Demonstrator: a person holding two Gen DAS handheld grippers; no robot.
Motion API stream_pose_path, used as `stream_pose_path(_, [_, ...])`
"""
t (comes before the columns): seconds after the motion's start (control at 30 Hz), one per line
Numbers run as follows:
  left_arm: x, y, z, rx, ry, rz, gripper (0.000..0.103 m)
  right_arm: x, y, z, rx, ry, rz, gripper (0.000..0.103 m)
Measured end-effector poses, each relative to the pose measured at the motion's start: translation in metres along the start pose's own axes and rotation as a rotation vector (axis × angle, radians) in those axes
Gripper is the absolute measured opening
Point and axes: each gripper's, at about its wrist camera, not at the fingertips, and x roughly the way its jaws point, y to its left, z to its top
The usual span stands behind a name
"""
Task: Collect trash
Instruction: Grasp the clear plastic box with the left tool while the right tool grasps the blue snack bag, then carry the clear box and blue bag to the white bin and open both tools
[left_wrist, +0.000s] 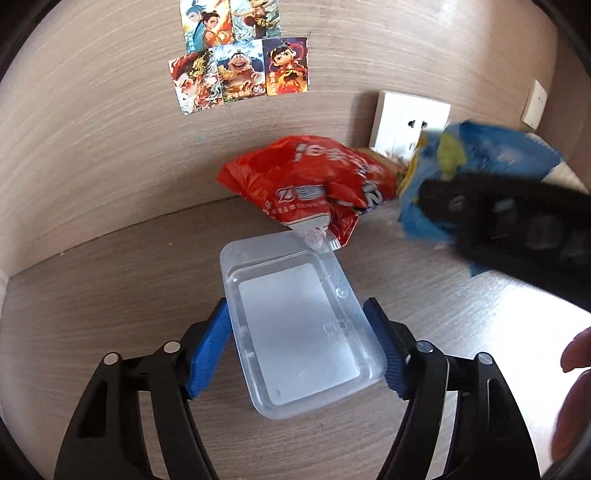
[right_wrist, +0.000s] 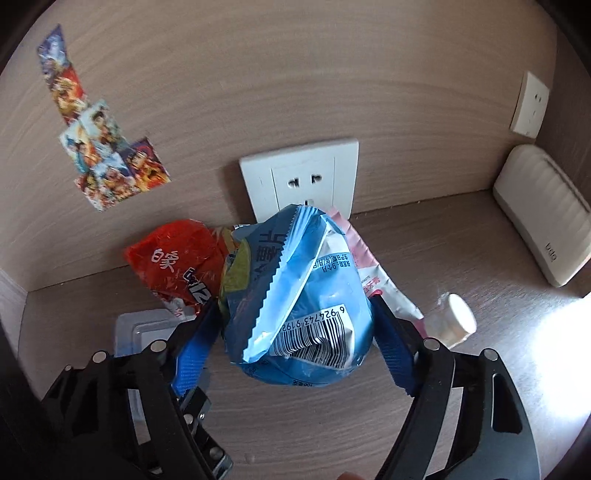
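Pinching the crumpled blue foil snack bag (right_wrist: 295, 306) between its blue pads, your right gripper (right_wrist: 295, 325) holds that bag lifted off the wood-grain desk surface (right_wrist: 461, 406), barcode side towards the camera. Your left gripper (left_wrist: 301, 347) has its jaws closed against the two long sides of the clear rectangular plastic container (left_wrist: 295, 332), which is open at the top and looks bare inside. Just beyond the container's far rim lies the crumpled red plastic noodle wrapper (left_wrist: 310, 181), resting on the desk against the back panel. From the left wrist view the blue bag (left_wrist: 476, 155) hangs to the right of the red wrapper, gripped by the dark right gripper (left_wrist: 517, 229). Behind the blue bag, in the right wrist view, a pink and white flat wrapper (right_wrist: 373, 280) lies on the desk, and near it on the right sits a small white cylindrical piece (right_wrist: 456, 319). A white wall socket (right_wrist: 303, 177) is set in the panel behind, colourful cartoon stickers (left_wrist: 240, 62) are stuck up to the left, and a white ribbed box (right_wrist: 543, 214) stands at the far right.
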Motion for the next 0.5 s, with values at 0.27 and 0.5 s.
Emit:
stream_pose_path(0.27, [-0.026,0.014,-0.003,0.03,-0.049,-0.02,0.061,-0.065,-0.01,-0.012,0.043,-0.072,-0.01,0.078])
stream_pose_path(0.5, [-0.062,0.024,-0.015,0.078,-0.109,-0.076,0.06,-0.111,-0.029,-0.03,0.096,-0.087,-0.06,0.078])
